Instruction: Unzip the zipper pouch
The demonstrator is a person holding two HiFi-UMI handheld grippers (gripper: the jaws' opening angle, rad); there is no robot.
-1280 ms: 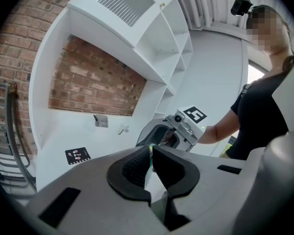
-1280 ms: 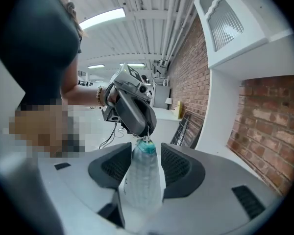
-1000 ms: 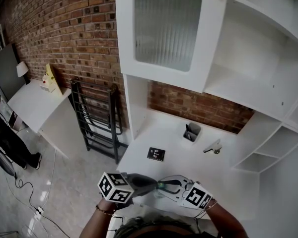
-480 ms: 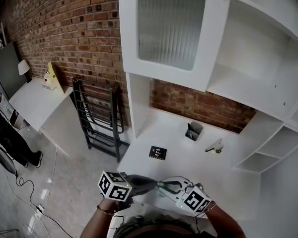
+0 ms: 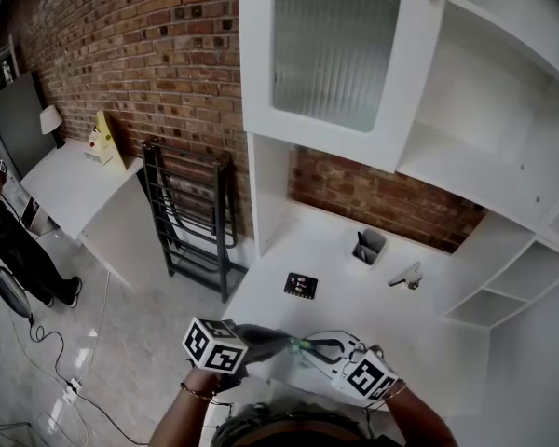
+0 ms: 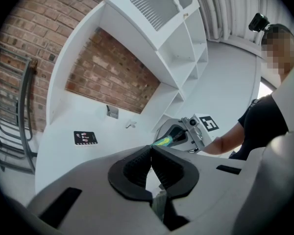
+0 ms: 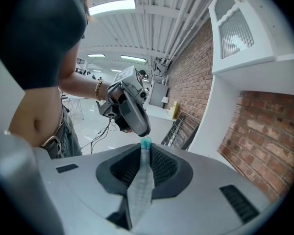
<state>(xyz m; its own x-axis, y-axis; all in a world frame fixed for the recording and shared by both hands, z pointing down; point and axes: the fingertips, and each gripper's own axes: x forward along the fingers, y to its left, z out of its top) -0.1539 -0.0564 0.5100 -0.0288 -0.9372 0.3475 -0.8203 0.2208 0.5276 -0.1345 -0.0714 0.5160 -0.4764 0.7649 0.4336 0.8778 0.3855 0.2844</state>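
The zipper pouch is a thin pale mesh strip with a teal end, and it hangs in the air between my two grippers. My right gripper is shut on it after its jaws have just been closing, and the fabric runs down between the pads. My left gripper is shut, its tips pinching the teal zipper end right in front of the right gripper. In the head view both grippers meet tip to tip, left gripper and right gripper, low over the desk's near edge. What exactly the left tips hold is too small to tell.
On the white desk lie a black card, a pen cup and a small metal object. Above hang a ribbed-glass cabinet door and open shelves. A black rack stands at the left, with a person beyond it.
The right gripper's marker cube has slid slightly down and left. The left gripper has sunk a little. Both grippers stay tip to tip on the pouch.
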